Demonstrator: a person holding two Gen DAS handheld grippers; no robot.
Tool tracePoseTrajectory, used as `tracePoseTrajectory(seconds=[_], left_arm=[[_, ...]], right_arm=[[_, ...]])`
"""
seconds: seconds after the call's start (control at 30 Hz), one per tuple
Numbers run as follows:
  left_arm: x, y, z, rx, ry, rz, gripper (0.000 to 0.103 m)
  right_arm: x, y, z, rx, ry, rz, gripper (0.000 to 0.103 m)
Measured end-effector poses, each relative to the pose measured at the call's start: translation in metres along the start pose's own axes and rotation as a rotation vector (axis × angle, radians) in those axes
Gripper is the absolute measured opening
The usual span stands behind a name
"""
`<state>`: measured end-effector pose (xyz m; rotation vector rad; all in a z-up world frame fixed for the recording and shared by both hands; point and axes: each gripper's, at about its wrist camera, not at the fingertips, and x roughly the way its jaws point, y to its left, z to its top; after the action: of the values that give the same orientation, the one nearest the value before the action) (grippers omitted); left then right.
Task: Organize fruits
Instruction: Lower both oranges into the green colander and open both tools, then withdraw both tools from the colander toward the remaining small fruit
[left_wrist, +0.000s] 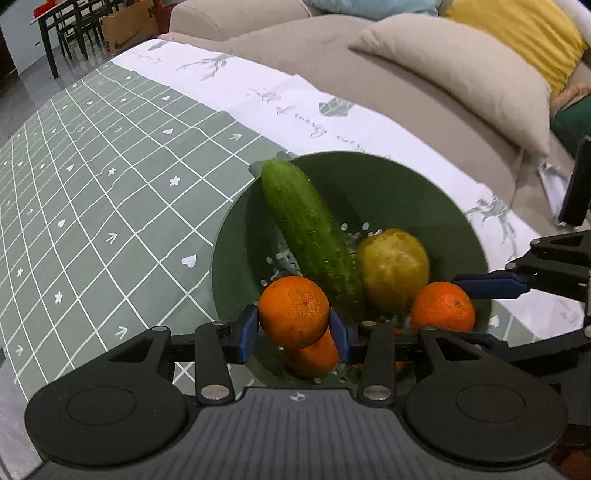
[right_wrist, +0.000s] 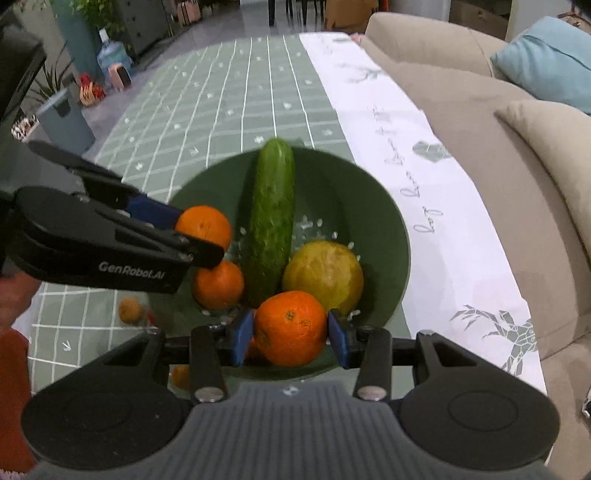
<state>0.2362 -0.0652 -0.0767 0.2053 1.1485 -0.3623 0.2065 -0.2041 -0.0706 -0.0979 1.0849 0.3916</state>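
A green colander bowl (left_wrist: 399, 177) (right_wrist: 369, 206) stands on the table and holds a cucumber (left_wrist: 310, 225) (right_wrist: 271, 221), a yellow-green citrus fruit (left_wrist: 393, 267) (right_wrist: 323, 275) and a loose orange (right_wrist: 218, 284). My left gripper (left_wrist: 293, 328) is shut on an orange (left_wrist: 293, 312) over the bowl's near left rim; it shows in the right wrist view (right_wrist: 205, 225) too. My right gripper (right_wrist: 291, 334) is shut on another orange (right_wrist: 290, 326) at the bowl's near rim; that orange also shows in the left wrist view (left_wrist: 443, 306).
The table has a green grid cloth (left_wrist: 92, 184) with a white printed border (right_wrist: 424, 184). A beige sofa with cushions (left_wrist: 461, 74) runs along the far side. A small brownish fruit (right_wrist: 129, 310) lies on the cloth left of the bowl. A bin (right_wrist: 64, 118) stands on the floor.
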Motion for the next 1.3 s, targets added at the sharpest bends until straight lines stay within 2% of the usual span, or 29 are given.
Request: tracePoseTrajectory(seconds=[0.1, 0.4, 0.53, 0.6, 0.63, 0.67, 0.83, 1.07, 1.3], left_arm=[[0.008, 0.0, 0.003, 0.021, 0.011, 0.024, 0.047], [0.018, 0.002, 0.007, 0.02, 0.021, 0.008, 0.048], [0.016, 0.001, 0.007, 0.028, 0.02, 0.007, 0.056], [0.013, 0.002, 0.007, 0.026, 0.014, -0.008, 0.06], [0.01, 0.002, 0.007, 0.022, 0.005, -0.007, 0.061], [0.006, 0.002, 0.007, 0.016, -0.005, -0.006, 0.061], [-0.023, 0.001, 0.002, 0.007, -0.077, -0.026, 0.06], [-0.074, -0.012, -0.017, 0.03, -0.217, 0.0, 0.061], [-0.108, -0.026, -0.044, 0.001, -0.303, -0.022, 0.061]], right_arm=[[0.007, -0.001, 0.002, -0.013, 0.027, 0.003, 0.041], [0.017, -0.003, 0.002, -0.035, 0.054, 0.013, 0.042], [0.014, -0.002, 0.001, -0.037, 0.046, 0.014, 0.043], [0.01, -0.002, 0.002, -0.027, 0.036, 0.02, 0.046], [0.008, -0.002, 0.002, -0.023, 0.03, 0.021, 0.055], [0.005, -0.002, 0.002, -0.021, 0.021, 0.018, 0.058], [-0.014, 0.004, 0.003, -0.016, -0.031, 0.017, 0.058], [-0.052, 0.013, -0.004, 0.021, -0.131, 0.019, 0.058], [-0.087, 0.025, -0.032, 0.085, -0.232, 0.004, 0.06]])
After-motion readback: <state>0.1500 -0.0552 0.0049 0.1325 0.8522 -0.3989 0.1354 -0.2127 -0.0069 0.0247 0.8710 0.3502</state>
